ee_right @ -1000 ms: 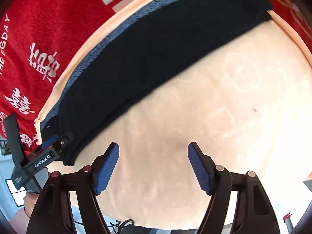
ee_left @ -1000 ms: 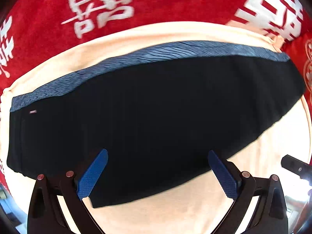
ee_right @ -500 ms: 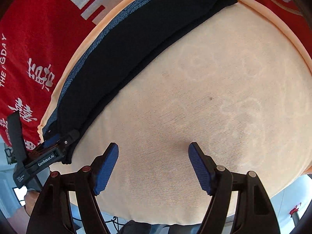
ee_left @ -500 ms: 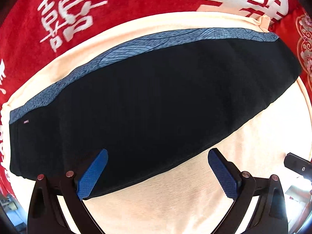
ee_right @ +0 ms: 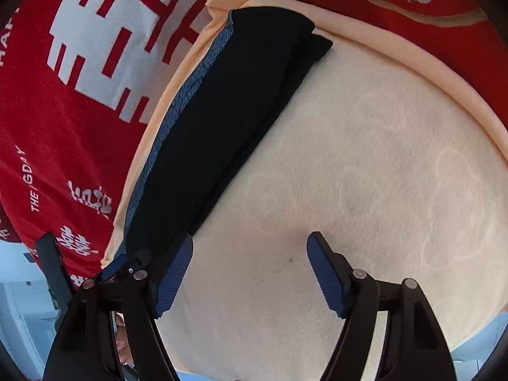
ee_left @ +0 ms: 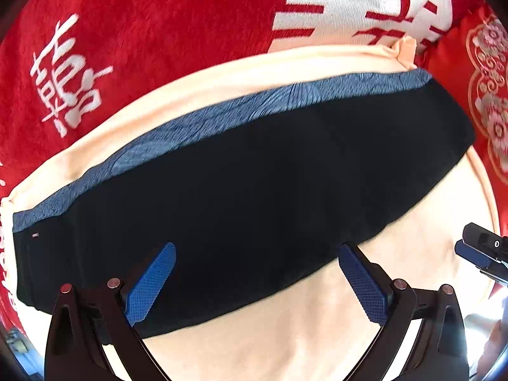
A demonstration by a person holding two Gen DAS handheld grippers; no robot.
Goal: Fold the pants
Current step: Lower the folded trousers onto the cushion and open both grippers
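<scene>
The folded black pants [ee_left: 254, 197] lie as a long strip on a peach cloth [ee_left: 317, 343], with a blue-grey band [ee_left: 241, 111] along their far edge. My left gripper [ee_left: 257, 282] hangs open over the pants' near edge, pointing down, with nothing gripped. In the right wrist view the pants [ee_right: 222, 120] run diagonally from top centre to lower left. My right gripper [ee_right: 250, 276] stands open over bare peach cloth [ee_right: 365, 174], just right of the pants' near end. Its left fingertip [ee_right: 177, 270] is close to that end. Each gripper shows at the edge of the other's view.
A red blanket with white characters [ee_left: 127, 47] lies under and beyond the peach cloth. A red embroidered cushion [ee_left: 489, 95] sits at the right. The peach cloth's rolled rim [ee_right: 412, 60] curves round the far side. Pale room floor [ee_right: 19, 301] shows at lower left.
Both views have slid sideways along the pants, toward the end by the embroidered cushion. In the right wrist view the pants have swung toward the left and stand steeper. Both grippers stay open.
</scene>
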